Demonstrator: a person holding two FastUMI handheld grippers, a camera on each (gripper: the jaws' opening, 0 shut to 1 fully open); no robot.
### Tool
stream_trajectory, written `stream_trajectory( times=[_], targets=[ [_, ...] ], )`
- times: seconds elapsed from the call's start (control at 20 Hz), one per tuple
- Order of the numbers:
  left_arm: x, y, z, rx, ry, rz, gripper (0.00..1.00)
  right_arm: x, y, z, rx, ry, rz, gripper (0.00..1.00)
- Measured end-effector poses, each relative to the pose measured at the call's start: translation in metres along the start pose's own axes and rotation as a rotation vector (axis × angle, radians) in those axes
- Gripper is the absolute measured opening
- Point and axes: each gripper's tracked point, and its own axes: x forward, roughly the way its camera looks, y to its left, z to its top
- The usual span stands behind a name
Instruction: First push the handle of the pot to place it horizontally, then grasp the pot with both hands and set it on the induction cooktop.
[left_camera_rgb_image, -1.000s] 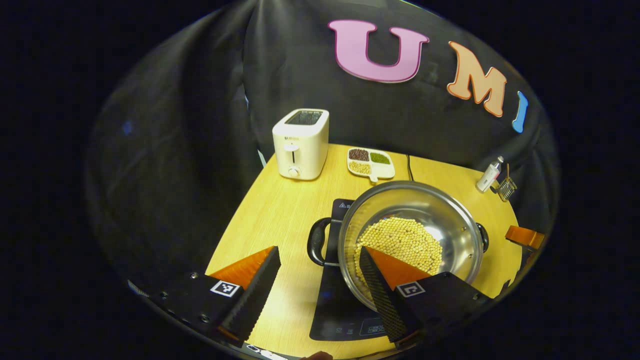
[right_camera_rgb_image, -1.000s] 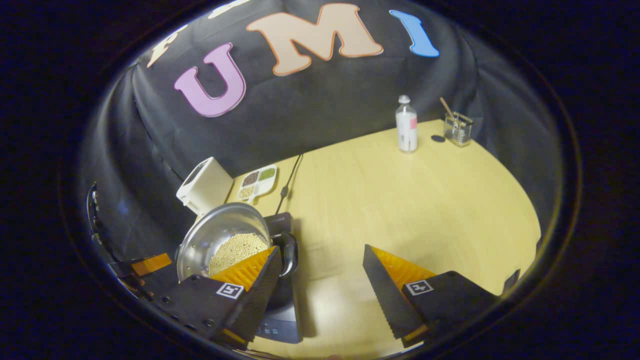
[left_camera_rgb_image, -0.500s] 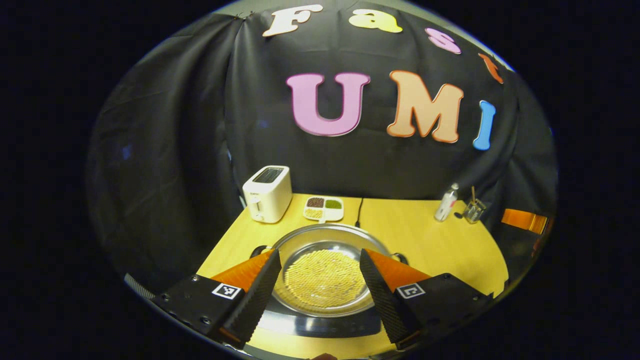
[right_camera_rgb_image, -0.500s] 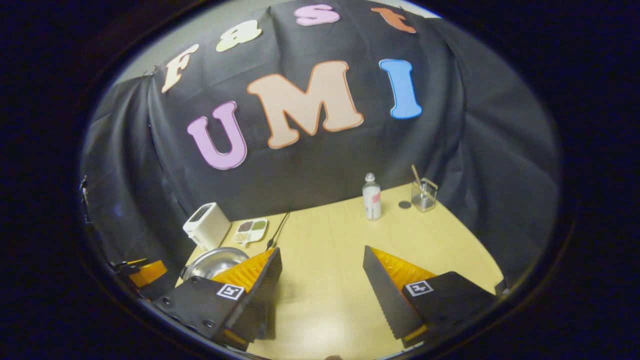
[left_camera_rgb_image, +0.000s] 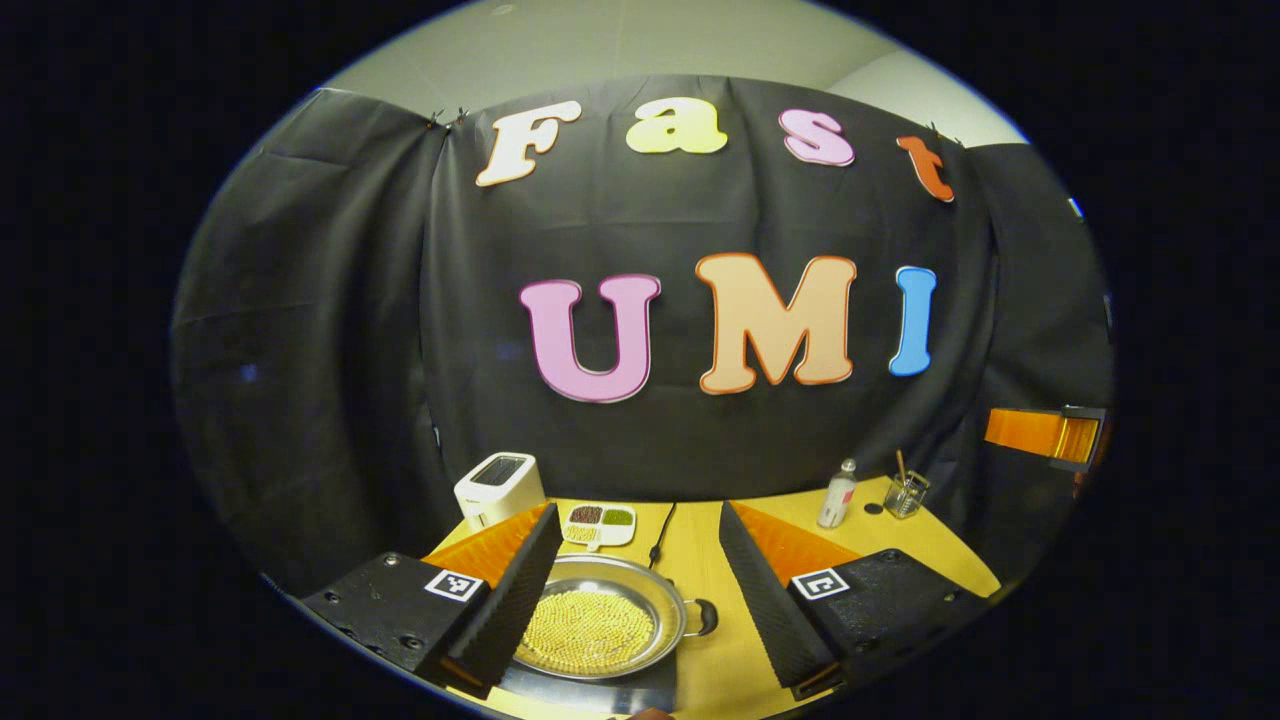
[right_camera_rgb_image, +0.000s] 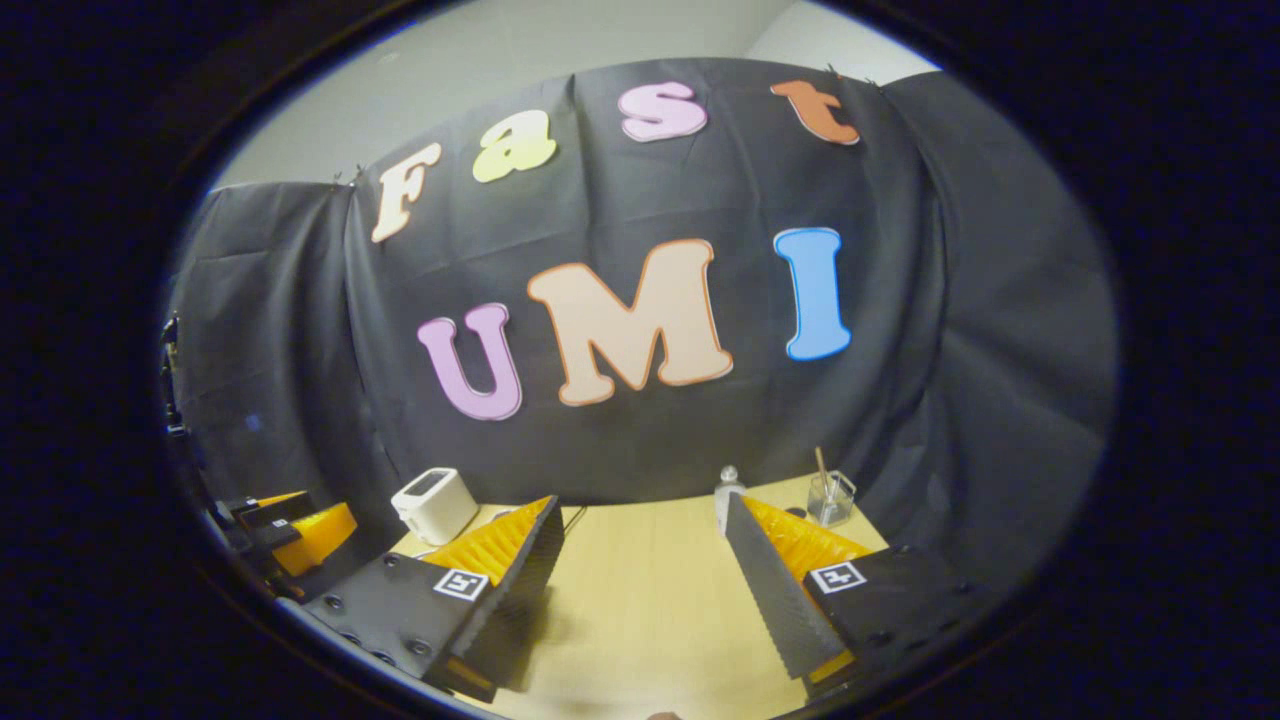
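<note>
Change: both cameras have tilted up and drawn back since a second ago, so the pot has dropped from mid-frame to the bottom edge of the left gripper view.
Table (left_camera_rgb_image: 700, 545): pale wood, along the bottom of both views.
Cooktop (left_camera_rgb_image: 600, 688): dark slab at bottom centre of the left gripper view, under the pot.
Pot (left_camera_rgb_image: 600, 625): steel, resting on the cooktop, full of yellow beans; one black handle (left_camera_rgb_image: 705, 617) points to frame right.
Left gripper (left_camera_rgb_image: 635, 590): fingers wide apart, holding nothing, pot low between them.
Right gripper (right_camera_rgb_image: 640, 590): fingers wide apart, empty, bare table between them.
Toaster (left_camera_rgb_image: 497, 487): white, lower left, at the table's back edge.
Dish (left_camera_rgb_image: 598, 521): white, divided, just right of the toaster.
Bottle (left_camera_rgb_image: 838, 493): label too small to read.
Glass (left_camera_rgb_image: 905, 493): beside the bottle, a stick in it.
Writing: square coded tags on the fingers; nothing else readable.
</note>
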Motion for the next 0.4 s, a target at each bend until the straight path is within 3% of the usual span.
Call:
stream_trajectory(
  times=[0.05, 0.4],
  targets=[
    [-0.001, -0.007, 0.009, -0.006, -0.025, 0.001, 0.94, -0.003, -0.004, 0.009, -0.012, -0.016, 0.0, 0.93],
    [-0.013, -0.037, 0.052, -0.007, -0.146, 0.033, 0.93, -0.021, -0.029, 0.049, -0.087, -0.107, -0.015, 0.93]
  ],
)
